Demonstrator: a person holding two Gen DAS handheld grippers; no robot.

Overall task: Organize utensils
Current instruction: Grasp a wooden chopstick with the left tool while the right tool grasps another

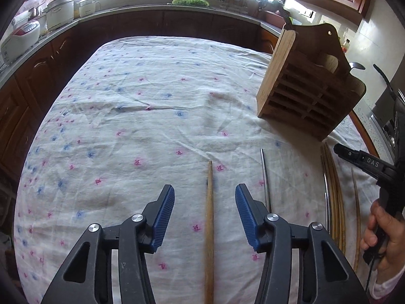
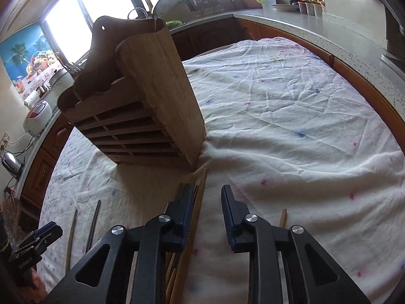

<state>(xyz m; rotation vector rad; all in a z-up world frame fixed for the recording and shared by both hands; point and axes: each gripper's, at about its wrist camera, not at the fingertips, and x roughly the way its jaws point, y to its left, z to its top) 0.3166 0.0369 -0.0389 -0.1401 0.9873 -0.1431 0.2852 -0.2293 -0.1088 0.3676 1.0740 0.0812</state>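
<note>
A wooden utensil holder (image 1: 307, 90) stands on the floral cloth at the right; in the right wrist view the holder (image 2: 141, 109) is ahead and left. My left gripper (image 1: 205, 195) is open, and a wooden chopstick (image 1: 209, 225) lies on the cloth between its jaws, not gripped. A metal chopstick (image 1: 265, 179) lies to its right. A bundle of wooden chopsticks (image 1: 334, 192) lies further right. My right gripper (image 2: 206, 200) is open and empty above that bundle (image 2: 200, 202), which runs under its left finger. The right gripper's body (image 1: 367, 164) shows at the left view's right edge.
A single chopstick (image 2: 283, 217) lies right of the right gripper. Two more sticks (image 2: 83, 225) lie at the left near the left gripper (image 2: 38, 238). Kitchen counters with a rice cooker (image 1: 20, 40), pots and a green basket (image 1: 189, 1) surround the table.
</note>
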